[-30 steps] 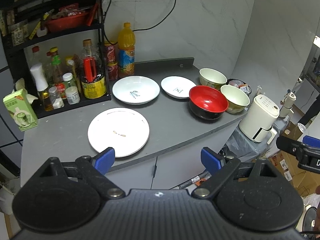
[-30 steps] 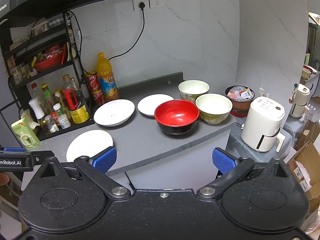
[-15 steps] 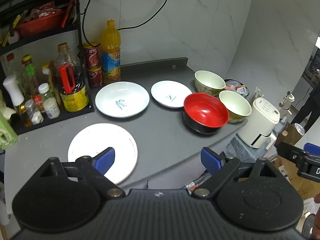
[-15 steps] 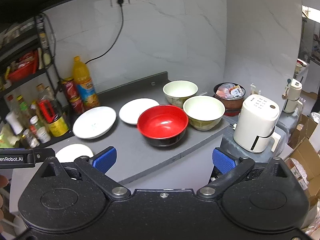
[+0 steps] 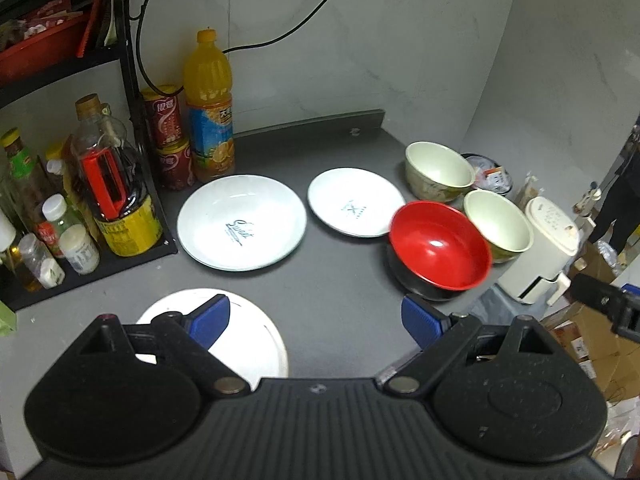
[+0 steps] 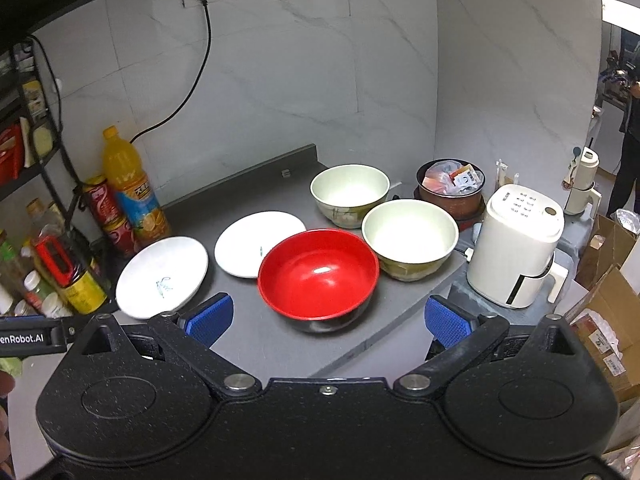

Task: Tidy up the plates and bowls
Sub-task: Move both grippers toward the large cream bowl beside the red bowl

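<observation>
On the grey counter lie three white plates: a flat plate nearest me, partly under my left gripper, a deep plate and a small plate. A red bowl stands at the counter's right front, with two cream bowls behind it. My left gripper is open and empty above the counter's front. My right gripper is open and empty, just in front of the red bowl.
A black rack with bottles and jars stands at the left. An orange juice bottle and red cans stand by the wall. A white appliance and a brown pot of packets stand right of the counter. Cardboard boxes lie at far right.
Both grippers have moved forward toward the counter. The flat plate now lies partly under my left gripper and the red bowl sits closer to my right gripper. Nothing on the counter moved.
</observation>
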The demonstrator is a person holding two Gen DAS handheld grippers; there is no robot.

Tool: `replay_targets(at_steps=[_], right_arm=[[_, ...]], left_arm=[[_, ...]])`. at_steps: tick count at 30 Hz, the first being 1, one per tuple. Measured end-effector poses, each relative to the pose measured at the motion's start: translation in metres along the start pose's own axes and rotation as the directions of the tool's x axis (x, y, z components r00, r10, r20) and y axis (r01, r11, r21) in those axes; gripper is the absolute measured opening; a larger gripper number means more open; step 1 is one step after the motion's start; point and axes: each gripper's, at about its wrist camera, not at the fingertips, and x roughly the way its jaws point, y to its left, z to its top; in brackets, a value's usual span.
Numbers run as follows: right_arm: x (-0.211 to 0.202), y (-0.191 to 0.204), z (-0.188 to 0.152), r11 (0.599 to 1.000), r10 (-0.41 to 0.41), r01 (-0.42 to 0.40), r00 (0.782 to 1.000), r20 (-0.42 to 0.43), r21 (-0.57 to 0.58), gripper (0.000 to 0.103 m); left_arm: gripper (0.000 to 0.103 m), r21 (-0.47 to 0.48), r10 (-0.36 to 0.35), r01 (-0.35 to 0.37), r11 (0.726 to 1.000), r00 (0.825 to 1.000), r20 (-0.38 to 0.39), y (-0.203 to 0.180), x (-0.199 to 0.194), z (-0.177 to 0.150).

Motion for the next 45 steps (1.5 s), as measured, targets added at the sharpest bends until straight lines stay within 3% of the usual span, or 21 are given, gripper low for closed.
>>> replay_targets(at_steps=[10, 21, 45], right_arm=[[0.034, 0.015, 0.018, 1.000, 0.010, -0.010, 1.000, -0.028, 0.004, 0.103], [0.066, -0.002, 0.048, 1.000, 0.019, -0.019, 1.000, -0.020, -0.011, 0.103], [0.172, -0.134, 0.105, 0.987, 0.129, -0.139, 0.984, -0.125, -0.078, 0.102]], left_arm=[[0.091, 0.011, 0.019, -0.019, 1.000, 0.999, -0.036, 0.016, 0.034, 0.021], [0.091, 0.007, 0.040, -0.040, 0.999, 0.999, -0.032, -0.004, 0.060, 0.041], [0.086, -0.077, 0.087, -0.088, 0.993, 0.996, -0.011, -0.158, 0.148, 0.097]])
